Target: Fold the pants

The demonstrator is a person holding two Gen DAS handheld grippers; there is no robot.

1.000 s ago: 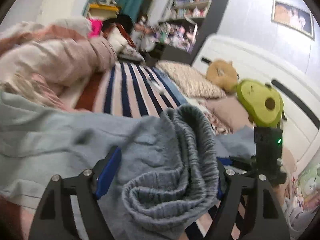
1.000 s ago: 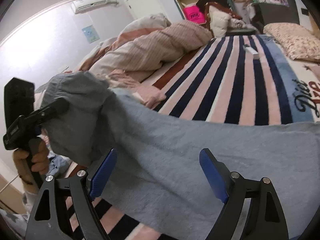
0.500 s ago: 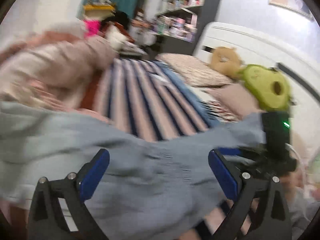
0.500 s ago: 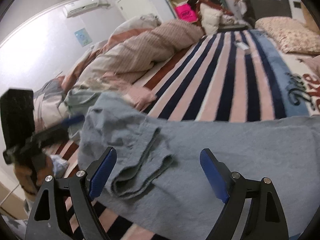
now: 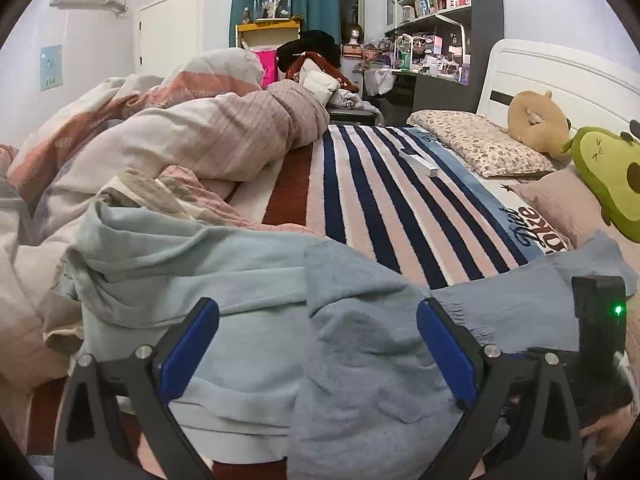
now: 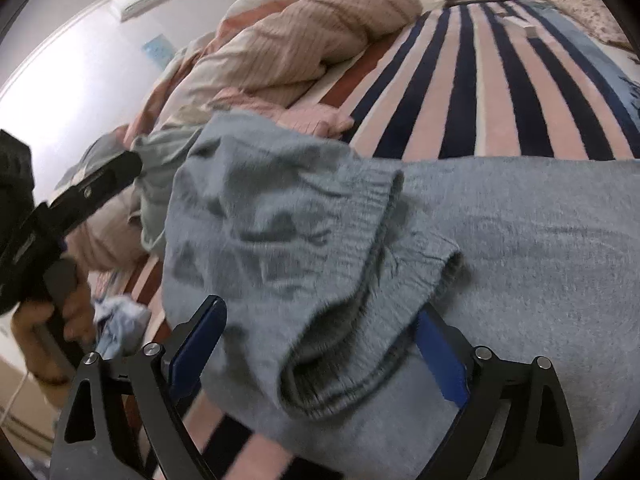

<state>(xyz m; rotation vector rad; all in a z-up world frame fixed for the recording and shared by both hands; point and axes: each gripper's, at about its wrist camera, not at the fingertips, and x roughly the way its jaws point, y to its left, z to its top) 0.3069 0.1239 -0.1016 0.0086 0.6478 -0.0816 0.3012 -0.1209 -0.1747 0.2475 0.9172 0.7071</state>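
Observation:
Grey knit pants [image 5: 360,360] lie across the near edge of the striped bed. One end is folded over onto the rest, its ribbed band [image 6: 340,364] bunched up. My left gripper [image 5: 318,344] stands wide open just above the cloth and grips nothing. In the right wrist view the pants [image 6: 520,260] spread to the right. My right gripper [image 6: 320,348] hovers low over the bunched band; its jaws are closing with the band between them, and the pads do not clearly press on it. The left gripper [image 6: 80,196] shows at that view's left, held by a hand [image 6: 60,312].
A light blue garment [image 5: 180,272] lies left of the pants. A heaped pink duvet [image 5: 192,136] fills the left of the bed. A striped blanket [image 5: 380,200] with a small white box [image 5: 420,162], a pillow [image 5: 480,142] and an avocado plush [image 5: 608,176] lie beyond.
The left gripper opened and let go of the pants' end, which dropped folded onto the rest. The right gripper sank toward that bunched end, jaws narrowing.

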